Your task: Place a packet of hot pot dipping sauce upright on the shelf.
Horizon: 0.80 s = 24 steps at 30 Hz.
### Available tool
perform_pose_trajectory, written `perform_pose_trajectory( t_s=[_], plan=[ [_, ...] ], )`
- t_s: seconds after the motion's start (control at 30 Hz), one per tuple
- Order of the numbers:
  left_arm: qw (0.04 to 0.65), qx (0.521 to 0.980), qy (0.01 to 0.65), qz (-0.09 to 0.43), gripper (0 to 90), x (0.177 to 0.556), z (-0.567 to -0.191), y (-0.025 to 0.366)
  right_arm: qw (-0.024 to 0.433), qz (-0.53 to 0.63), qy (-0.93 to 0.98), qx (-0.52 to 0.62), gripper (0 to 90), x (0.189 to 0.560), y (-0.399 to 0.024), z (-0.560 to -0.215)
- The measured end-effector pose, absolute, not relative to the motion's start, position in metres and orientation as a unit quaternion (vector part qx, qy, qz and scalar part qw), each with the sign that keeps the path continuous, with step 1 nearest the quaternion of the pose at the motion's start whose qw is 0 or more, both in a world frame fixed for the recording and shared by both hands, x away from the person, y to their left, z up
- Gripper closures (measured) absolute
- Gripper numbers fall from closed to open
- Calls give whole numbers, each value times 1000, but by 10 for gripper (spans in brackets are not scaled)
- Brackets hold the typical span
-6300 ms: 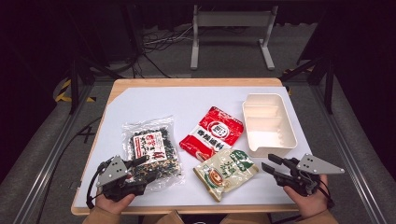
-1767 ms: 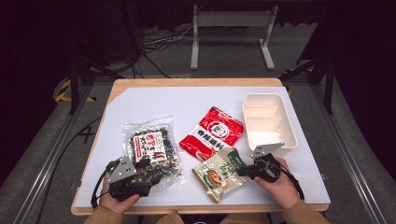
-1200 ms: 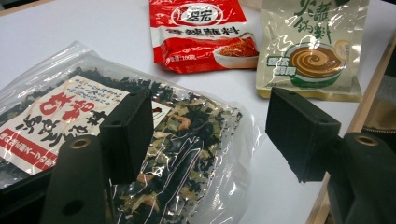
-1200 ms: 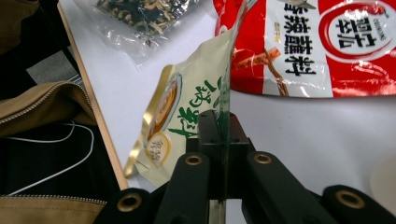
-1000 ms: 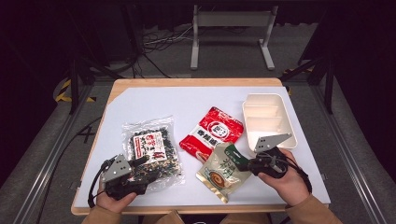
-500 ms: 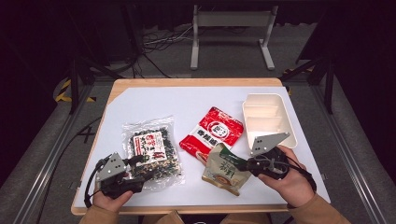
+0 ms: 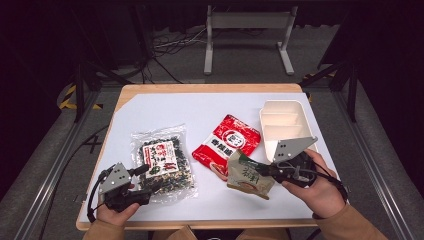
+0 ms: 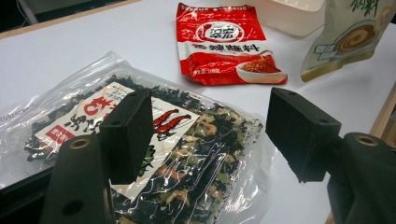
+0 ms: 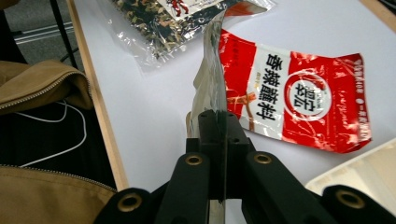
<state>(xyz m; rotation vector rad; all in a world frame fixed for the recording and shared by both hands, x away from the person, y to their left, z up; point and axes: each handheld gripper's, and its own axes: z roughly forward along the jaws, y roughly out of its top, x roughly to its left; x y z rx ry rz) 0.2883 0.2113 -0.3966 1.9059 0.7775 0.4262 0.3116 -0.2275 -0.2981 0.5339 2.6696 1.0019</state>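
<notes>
My right gripper (image 7: pixel 265 170) is shut on the edge of a green and beige packet (image 7: pixel 248 176), which hangs tilted just above the table near the front. In the right gripper view the jaws (image 9: pixel 218 121) pinch the packet's thin edge (image 9: pixel 210 74). A red packet (image 7: pixel 227 145) lies flat beside it. My left gripper (image 7: pixel 145 180) rests open at the front left, over a clear bag of dark dried mix (image 7: pixel 162 162). In the left gripper view the jaws (image 8: pixel 212 126) stand wide apart above that bag (image 8: pixel 196 154), with nothing between the pads.
A white compartment tray (image 7: pixel 282 122) stands at the right, just behind my right hand. The table's wooden front edge (image 9: pixel 100 116) runs close to a tan sleeve (image 9: pixel 42 88). Bare white tabletop lies behind the packets.
The right gripper has risen with the green packet, which lay flat on the table before and now hangs tilted off the surface. The left gripper has stayed by the clear bag.
</notes>
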Motion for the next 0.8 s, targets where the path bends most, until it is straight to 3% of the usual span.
perform_pose_trajectory(
  t_s=[0.8],
  plan=[
    [498, 783, 326, 179, 322, 289, -396, 215, 179, 331, 911, 168, 891, 332, -244, -253]
  ],
)
